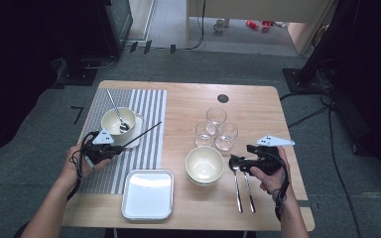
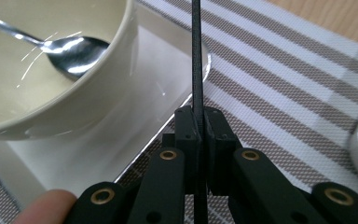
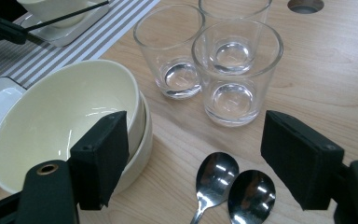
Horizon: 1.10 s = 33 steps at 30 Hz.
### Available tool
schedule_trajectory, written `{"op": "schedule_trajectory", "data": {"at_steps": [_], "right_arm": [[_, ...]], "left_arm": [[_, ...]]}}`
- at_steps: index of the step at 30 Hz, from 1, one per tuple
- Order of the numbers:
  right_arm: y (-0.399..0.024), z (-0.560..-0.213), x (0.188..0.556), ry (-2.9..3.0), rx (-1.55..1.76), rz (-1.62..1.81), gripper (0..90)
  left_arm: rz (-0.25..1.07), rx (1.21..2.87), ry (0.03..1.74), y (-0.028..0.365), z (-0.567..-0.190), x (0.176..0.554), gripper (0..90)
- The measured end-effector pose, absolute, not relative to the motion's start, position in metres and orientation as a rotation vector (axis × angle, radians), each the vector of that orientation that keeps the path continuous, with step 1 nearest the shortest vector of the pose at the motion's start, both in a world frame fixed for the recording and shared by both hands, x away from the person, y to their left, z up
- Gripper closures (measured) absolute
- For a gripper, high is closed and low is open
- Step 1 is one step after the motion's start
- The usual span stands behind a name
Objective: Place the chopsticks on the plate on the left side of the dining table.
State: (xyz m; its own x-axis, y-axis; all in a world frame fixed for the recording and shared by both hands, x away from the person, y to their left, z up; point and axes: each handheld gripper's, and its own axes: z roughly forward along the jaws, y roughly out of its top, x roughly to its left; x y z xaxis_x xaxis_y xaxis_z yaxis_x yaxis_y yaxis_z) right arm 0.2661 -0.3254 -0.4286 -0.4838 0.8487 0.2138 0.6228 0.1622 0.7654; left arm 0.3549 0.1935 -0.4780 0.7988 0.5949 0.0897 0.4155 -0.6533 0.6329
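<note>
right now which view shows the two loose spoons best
The right gripper view: the spoons' bowls lie large and sharp between the open right tongs, handles cut off. The high view shows both whole but small. The left gripper view has another spoon, in a bowl.

Left gripper (image 1: 116, 147) and right gripper (image 1: 236, 163): black, brass-ringed pivots, 2 square-padded jaws, grey triangular plates, trailing black cables.
</note>
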Motion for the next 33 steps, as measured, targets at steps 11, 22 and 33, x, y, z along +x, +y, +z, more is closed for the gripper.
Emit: {"op": "schedule_trajectory", "data": {"at_steps": [11,22,33], "right_arm": [[-0.329,-0.437,0.265,2.180,1.441,1.208,24.4],[-0.332,-0.445,0.264,2.179,1.462,1.209,24.7],[-0.336,-0.447,0.263,2.178,1.470,1.196,25.0]], "left_arm": [[0.395,2.412,0.792,0.200,-0.482,0.362,86.7],[0.402,2.416,0.822,0.202,-0.483,0.365,86.2],[0.388,2.383,0.843,0.206,-0.481,0.367,85.5]]}}
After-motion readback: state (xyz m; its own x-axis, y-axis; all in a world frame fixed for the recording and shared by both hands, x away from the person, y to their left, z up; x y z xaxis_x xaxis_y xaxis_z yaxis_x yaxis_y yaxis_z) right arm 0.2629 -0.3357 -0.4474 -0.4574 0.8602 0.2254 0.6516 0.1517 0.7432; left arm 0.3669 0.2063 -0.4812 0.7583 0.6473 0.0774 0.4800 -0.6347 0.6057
